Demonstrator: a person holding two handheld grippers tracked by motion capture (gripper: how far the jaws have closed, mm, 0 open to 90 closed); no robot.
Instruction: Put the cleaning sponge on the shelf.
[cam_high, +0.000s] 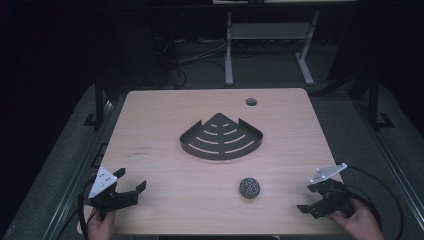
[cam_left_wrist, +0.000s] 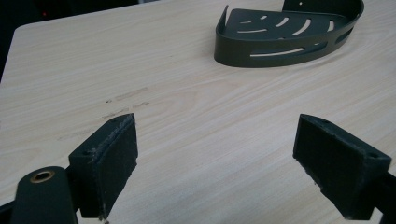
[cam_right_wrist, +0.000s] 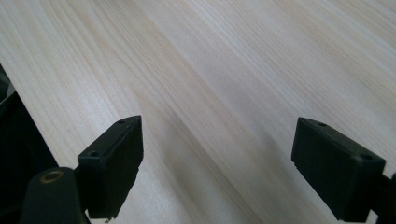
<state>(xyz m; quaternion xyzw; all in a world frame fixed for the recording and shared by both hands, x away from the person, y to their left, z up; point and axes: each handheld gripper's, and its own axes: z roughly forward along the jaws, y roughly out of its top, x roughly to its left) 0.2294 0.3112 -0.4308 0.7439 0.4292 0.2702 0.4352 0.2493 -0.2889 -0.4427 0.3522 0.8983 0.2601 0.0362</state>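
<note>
A black quarter-round slotted basket (cam_high: 221, 137) lies on the middle of the light wooden table (cam_high: 150, 120). A small black-and-white speckled ball (cam_high: 249, 188) rests in front of it, toward the right. My left gripper (cam_high: 131, 179) stands open at the near left corner, holding nothing. In the left gripper view its jaws (cam_left_wrist: 217, 158) are wide apart over bare wood, with the basket (cam_left_wrist: 285, 42) farther off at the upper right. My right gripper (cam_high: 306, 198) sits open at the near right, to the right of the ball. In the right gripper view its jaws (cam_right_wrist: 217, 158) spread over bare table top (cam_right_wrist: 224, 70).
A round cable hole (cam_high: 251, 102) sits near the table's far edge. Behind the table stand the white legs of another desk (cam_high: 229, 50), with cables on the dark floor. A cable loops from each gripper at the table's near corners.
</note>
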